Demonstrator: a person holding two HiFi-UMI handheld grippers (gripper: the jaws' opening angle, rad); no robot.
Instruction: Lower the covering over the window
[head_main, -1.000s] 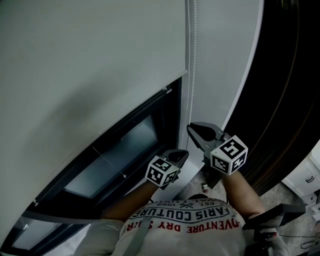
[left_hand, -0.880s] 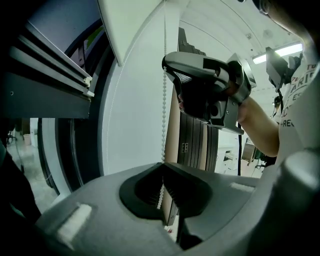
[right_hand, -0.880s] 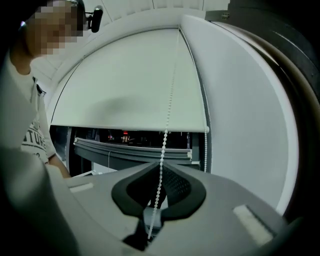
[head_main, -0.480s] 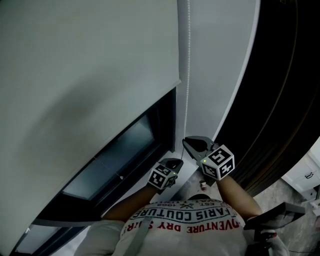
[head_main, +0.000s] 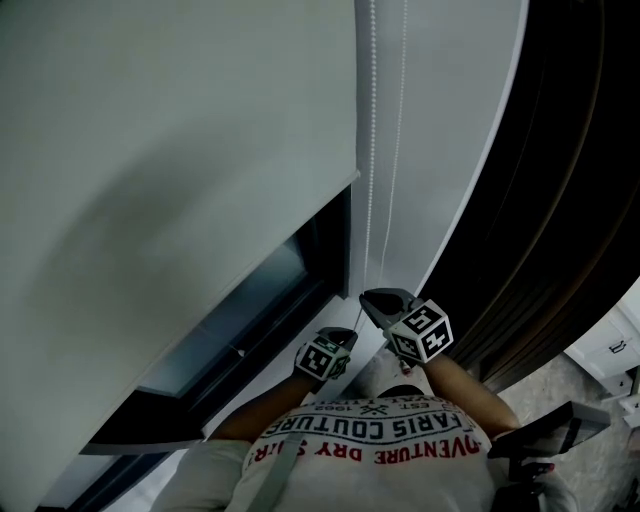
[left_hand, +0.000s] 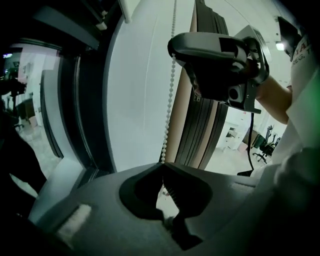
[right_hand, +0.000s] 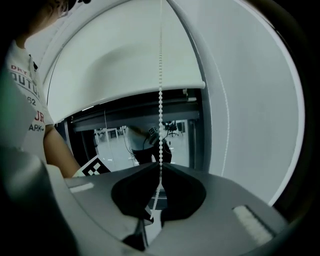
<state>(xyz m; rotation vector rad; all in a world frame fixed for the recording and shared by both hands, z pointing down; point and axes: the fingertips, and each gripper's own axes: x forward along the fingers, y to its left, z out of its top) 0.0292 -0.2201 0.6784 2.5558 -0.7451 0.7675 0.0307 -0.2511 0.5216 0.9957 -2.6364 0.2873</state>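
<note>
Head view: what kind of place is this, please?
Probably an office room: a grey roller blind with its bead chain partly covers a dark-framed window, and a swivel chair shows in the left gripper view.

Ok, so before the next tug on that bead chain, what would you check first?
1. Right gripper clamped on the bead chain: ok.
2. Left gripper clamped on the chain lower down: ok.
3. Chain running straight between the two grippers, no tangle: ok.
4. Blind hanging flat and even: ok.
5. Window fully covered: not ok; glass shows under the blind's bottom edge.
6. Room below the hands for another pull: cannot tell.
</note>
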